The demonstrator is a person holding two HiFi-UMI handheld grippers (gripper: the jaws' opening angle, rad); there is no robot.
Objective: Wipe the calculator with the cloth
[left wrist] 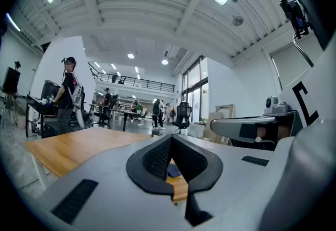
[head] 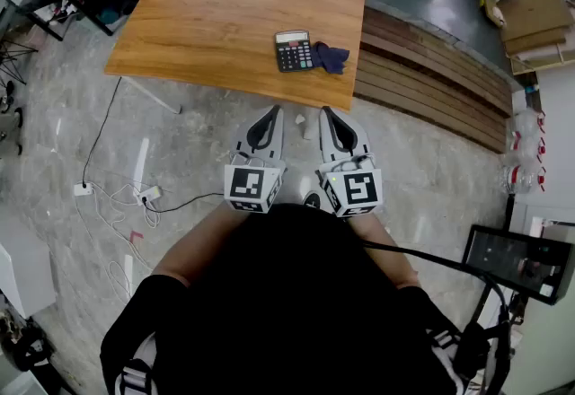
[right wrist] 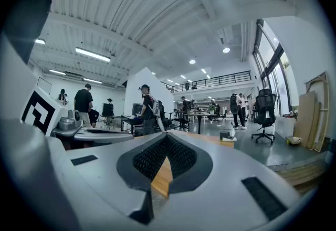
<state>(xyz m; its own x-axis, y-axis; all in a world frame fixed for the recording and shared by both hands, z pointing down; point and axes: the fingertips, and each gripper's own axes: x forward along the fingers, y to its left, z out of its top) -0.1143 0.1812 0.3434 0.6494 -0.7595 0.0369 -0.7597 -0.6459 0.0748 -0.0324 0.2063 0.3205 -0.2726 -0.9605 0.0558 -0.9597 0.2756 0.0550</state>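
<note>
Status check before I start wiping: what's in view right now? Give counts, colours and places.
table: one, brown wood, ahead of both grippers
calculator: one, black with a pale display, near the table's front edge
cloth: one, dark blue, crumpled, right beside the calculator on its right
planks: several, brown, on the floor right of the table
cardboard boxes: a few, tan, far right
cables: several, black and white, on the floor at left
screen: one, dark, lower right
left gripper: one, grey and black, jaws shut and empty, short of the table
right gripper: one, grey and black, jaws shut and empty, beside the left one
</note>
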